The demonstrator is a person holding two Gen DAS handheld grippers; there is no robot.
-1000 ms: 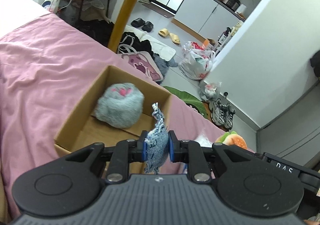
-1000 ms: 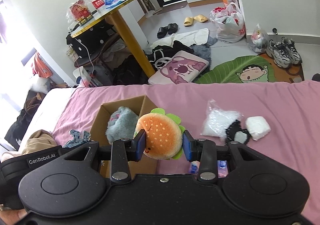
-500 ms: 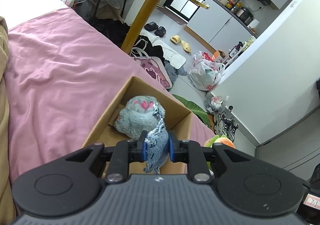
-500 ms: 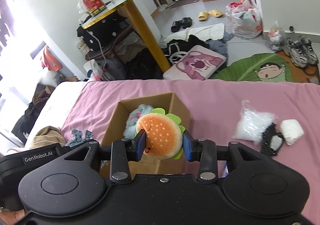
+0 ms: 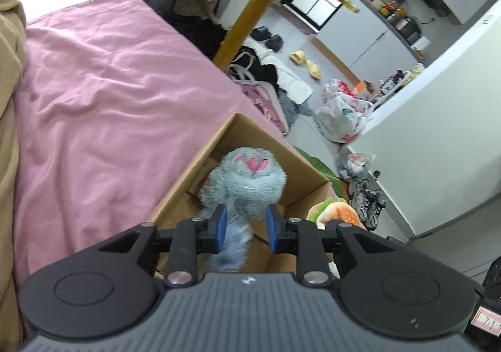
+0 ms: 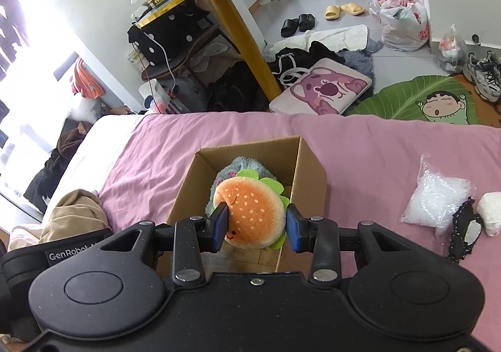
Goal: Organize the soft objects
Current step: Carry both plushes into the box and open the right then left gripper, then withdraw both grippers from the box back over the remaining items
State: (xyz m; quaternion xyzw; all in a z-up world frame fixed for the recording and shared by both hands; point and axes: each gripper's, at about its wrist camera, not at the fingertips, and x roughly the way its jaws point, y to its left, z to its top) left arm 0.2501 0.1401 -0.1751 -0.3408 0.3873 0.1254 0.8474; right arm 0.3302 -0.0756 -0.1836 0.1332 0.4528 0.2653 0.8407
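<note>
Placing step, over a cardboard box [image 6: 308, 170] on a pink sheet [image 5: 94, 101]. Left gripper [image 5: 245, 228] above the box, jaws parted, with a blurred scrap of frayed blue denim [image 5: 231, 245] between them, apparently loose and dropping. Right gripper [image 6: 255, 228] jaws pressed on a round plush burger [image 6: 252, 216], orange bun with green felt frill, held above the box opening. Inside the box: a shaggy grey plush [image 5: 247, 176] with pink markings. Next move, by judgement: lower, then spread the right jaws over free floor beside the grey plush. To the right of the box: a crinkled clear bag [image 6: 438, 198], a white pad [image 6: 491, 208].
</note>
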